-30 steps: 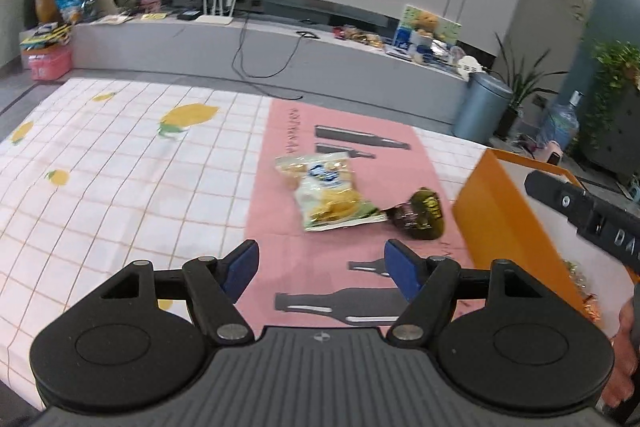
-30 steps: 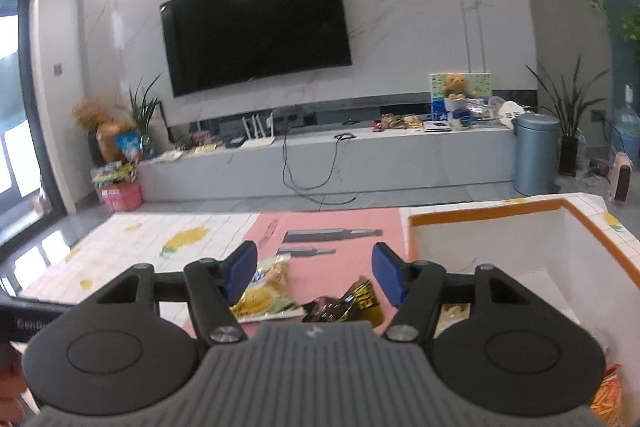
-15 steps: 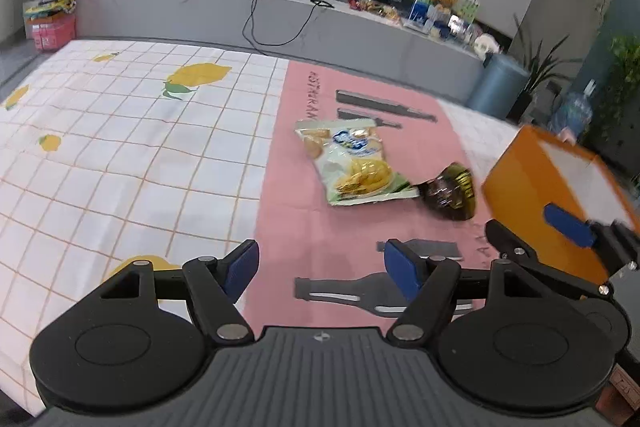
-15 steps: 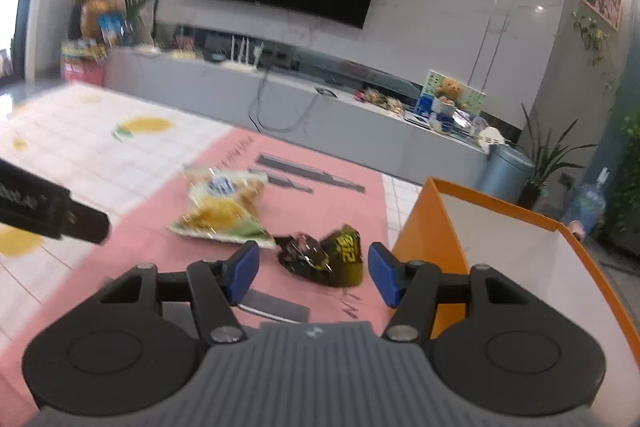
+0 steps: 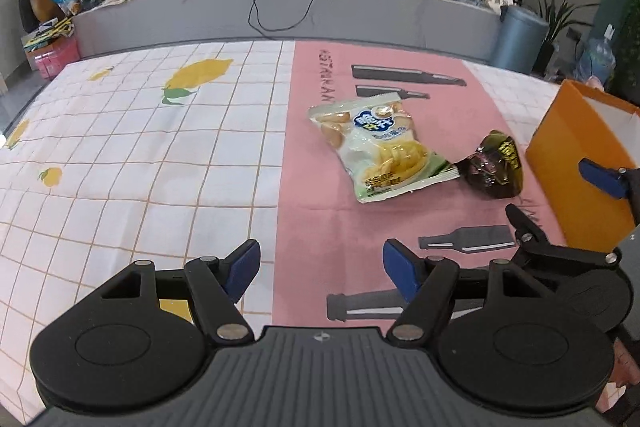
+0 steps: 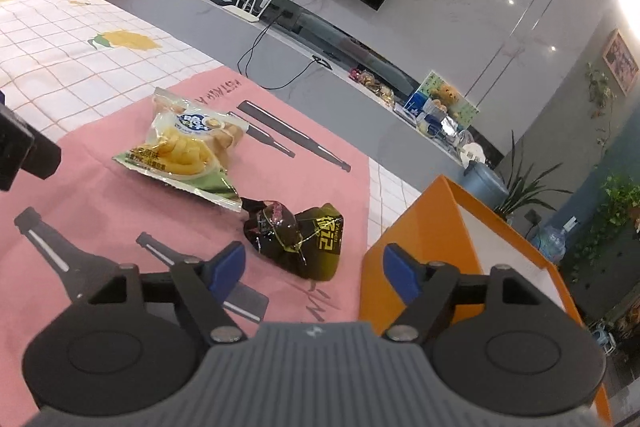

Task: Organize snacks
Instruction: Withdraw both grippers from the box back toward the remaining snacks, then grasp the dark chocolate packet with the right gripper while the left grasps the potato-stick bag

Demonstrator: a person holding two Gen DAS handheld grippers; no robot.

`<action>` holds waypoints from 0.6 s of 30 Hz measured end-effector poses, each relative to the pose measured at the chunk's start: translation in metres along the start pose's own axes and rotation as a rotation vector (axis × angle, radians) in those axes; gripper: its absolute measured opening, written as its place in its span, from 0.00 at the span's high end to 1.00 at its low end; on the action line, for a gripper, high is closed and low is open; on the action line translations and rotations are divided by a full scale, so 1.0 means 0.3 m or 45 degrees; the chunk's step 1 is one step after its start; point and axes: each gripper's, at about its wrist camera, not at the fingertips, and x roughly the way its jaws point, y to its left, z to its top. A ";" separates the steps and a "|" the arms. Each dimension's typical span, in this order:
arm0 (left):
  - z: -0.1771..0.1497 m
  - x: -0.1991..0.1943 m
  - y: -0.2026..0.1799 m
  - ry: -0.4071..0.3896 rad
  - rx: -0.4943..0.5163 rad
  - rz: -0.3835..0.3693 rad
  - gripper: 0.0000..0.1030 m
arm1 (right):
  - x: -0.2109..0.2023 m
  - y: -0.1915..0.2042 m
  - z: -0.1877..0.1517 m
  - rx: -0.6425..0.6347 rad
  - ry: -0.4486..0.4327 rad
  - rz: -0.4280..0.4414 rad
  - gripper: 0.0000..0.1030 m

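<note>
Living-room furniture, a wall-mounted television and a long grey media bench lie behind a table spread with a white checked lemon-print cloth [image 5: 132, 147] and a pink mat printed with grey bottle shapes [image 5: 316, 211]. On that mat lie the two snacks left to sort: a pale green-and-yellow crinkly plastic bag of puffed crisps [image 5: 380, 151], and, touching its lower corner, a small dark brown foil packet with yellow lettering [image 6: 300, 243]. Just beside the dark packet stands an open orange cardboard box with a white inside [image 6: 460, 227], presumably where the snacks belong.

Compared with a second ago, the right gripper [image 6: 312, 269] has swung from looking level across the room to tilting down at the table, and it now hovers near the dark packet, jaws wide and empty, the packet lying ahead between the lines of its blue pads [image 6: 228, 267]. That suggests the dark packet is the next pick, with a short carry over the box's near wall. The left gripper [image 5: 320, 271] has also dipped towards the mat over the same second, jaws wide with nothing between them, well back from the crisp bag. Crinkly foil may slip or deform under the pads, so a centred grip looks advisable.
</note>
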 end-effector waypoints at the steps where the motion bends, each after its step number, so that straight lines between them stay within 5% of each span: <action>1: 0.007 0.008 0.003 0.004 0.003 0.002 0.20 | 0.011 -0.006 0.000 0.014 0.002 0.005 0.24; 8: 0.064 0.058 0.045 0.022 -0.043 -0.006 0.20 | 0.104 -0.039 0.005 0.106 -0.027 0.113 0.08; 18: 0.086 0.107 0.062 0.053 -0.088 -0.040 0.20 | 0.180 -0.055 0.001 0.346 -0.060 0.224 0.05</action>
